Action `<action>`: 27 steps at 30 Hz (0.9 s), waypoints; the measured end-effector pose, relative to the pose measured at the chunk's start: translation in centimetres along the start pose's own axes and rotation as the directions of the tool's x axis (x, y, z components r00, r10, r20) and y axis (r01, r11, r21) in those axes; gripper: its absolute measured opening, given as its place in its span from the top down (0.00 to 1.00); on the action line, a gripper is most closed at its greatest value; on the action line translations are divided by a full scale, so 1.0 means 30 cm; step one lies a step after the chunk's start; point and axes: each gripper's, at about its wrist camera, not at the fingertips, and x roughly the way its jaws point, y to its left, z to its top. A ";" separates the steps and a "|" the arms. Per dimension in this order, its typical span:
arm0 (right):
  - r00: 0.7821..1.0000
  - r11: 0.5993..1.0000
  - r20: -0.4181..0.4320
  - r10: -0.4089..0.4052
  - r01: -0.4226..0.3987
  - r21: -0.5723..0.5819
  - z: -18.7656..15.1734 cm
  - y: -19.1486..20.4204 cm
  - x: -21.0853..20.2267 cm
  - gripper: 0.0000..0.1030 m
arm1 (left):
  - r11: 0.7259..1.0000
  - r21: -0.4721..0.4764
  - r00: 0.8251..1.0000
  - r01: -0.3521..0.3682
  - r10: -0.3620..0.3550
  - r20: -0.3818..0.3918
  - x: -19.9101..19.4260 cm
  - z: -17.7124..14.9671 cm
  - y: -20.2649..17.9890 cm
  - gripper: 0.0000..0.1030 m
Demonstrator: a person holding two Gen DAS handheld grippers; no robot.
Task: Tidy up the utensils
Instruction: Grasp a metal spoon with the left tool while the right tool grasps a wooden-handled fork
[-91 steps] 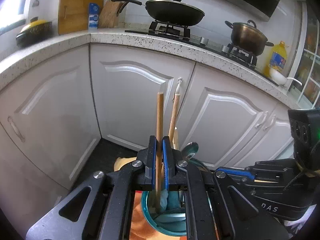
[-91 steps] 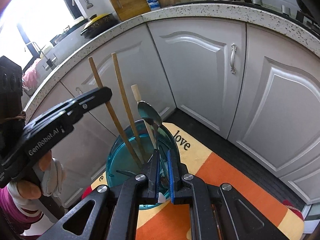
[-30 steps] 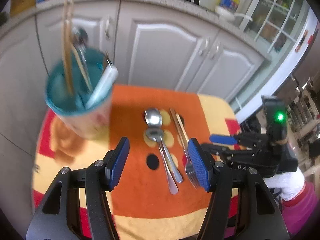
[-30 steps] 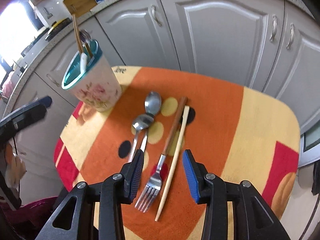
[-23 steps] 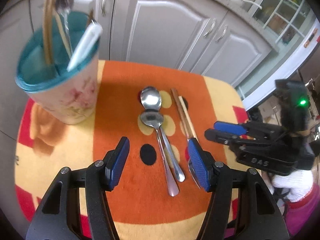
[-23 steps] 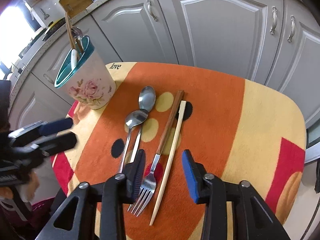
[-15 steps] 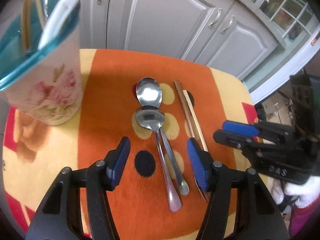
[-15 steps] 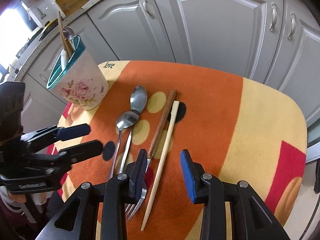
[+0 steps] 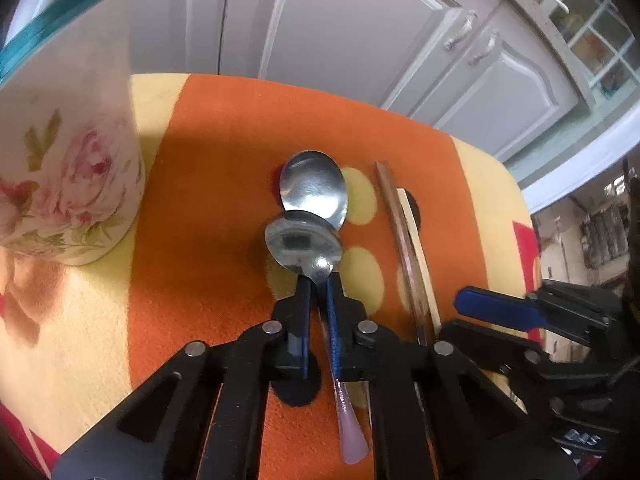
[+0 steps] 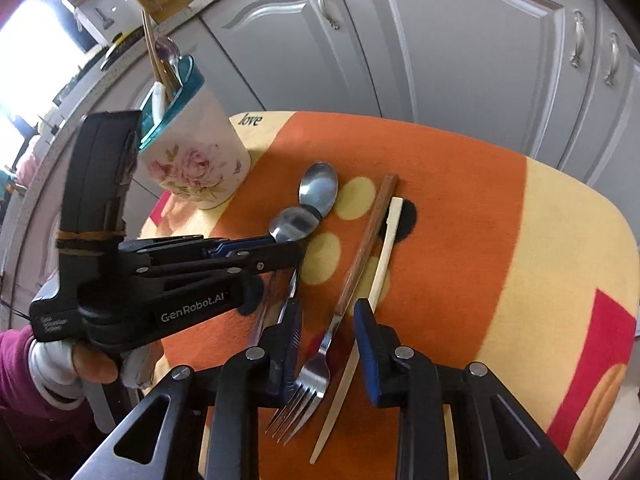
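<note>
Two steel spoons lie on the orange mat. My left gripper point(image 9: 318, 284) is shut on the near spoon point(image 9: 304, 246) just behind its bowl; the far spoon point(image 9: 314, 192) lies under it, its handle running out below the jaws. The same grip shows in the right wrist view point(image 10: 294, 250). My right gripper point(image 10: 328, 320) is open, its fingers either side of a wooden-handled fork point(image 10: 320, 360) and a pale chopstick point(image 10: 376, 276). A floral holder with a teal rim point(image 10: 188, 148) stands at the left, with chopsticks and spoons in it.
The mat point(image 10: 460, 220) covers a small table; its yellow and red edge runs at the right. Grey cabinet doors point(image 10: 460, 60) stand close behind. The holder point(image 9: 68, 152) stands close to the left of my left gripper.
My left gripper has dropped to the mat and shut on the near spoon. My right gripper has come lower over the fork and chopstick, still open.
</note>
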 end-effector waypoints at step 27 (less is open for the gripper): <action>0.997 0.996 -0.004 -0.075 0.075 -0.039 0.224 -0.022 0.137 0.89 | 0.995 -0.019 0.992 0.097 -0.095 0.077 -0.203 -0.095 0.096 0.99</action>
